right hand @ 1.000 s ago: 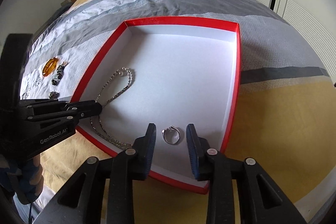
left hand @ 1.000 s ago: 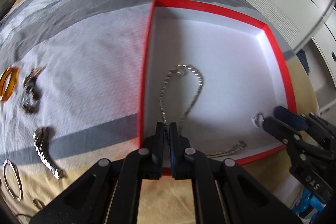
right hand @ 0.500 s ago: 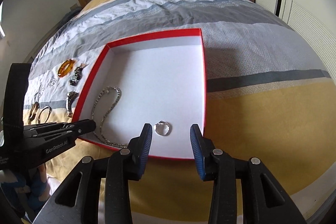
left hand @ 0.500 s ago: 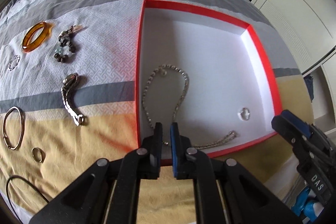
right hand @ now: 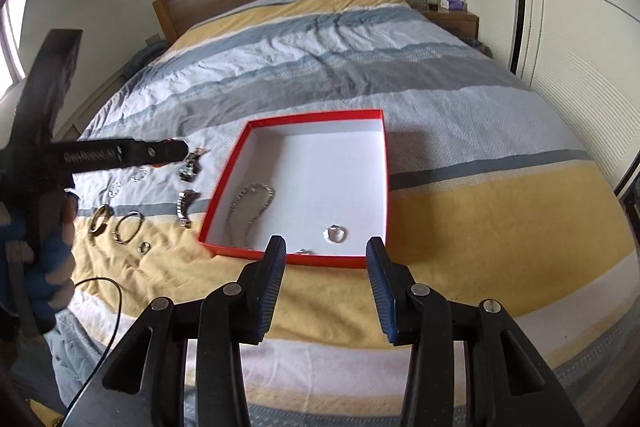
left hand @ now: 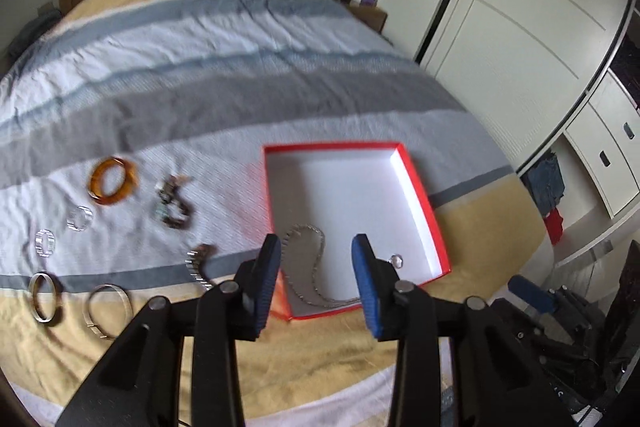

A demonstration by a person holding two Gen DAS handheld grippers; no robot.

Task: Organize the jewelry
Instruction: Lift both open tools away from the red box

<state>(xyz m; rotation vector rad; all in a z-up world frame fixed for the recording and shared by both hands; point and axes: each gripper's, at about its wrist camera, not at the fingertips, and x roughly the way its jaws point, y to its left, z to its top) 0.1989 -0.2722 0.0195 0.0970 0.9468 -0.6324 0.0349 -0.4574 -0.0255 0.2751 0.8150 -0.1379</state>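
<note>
Red-rimmed box [right hand: 386, 183] sits on the striped bedspread [right hand: 480, 211]; chain necklace [right hand: 248, 207] and a ring [right hand: 335, 234] lie inside. Left gripper [left hand: 316, 281] and right gripper [right hand: 326, 281] both empty, jaws opening, well above the bed. Next pick is probably the watch [left hand: 198, 263] left of the box: descend straight, straddle the band, avoid the box wall. Open bedspread all around.

Shiny metal chain [left hand: 316, 269] in matt red cardboard box [left hand: 420, 195] on woven cloth bedspread [left hand: 224, 99]
</note>
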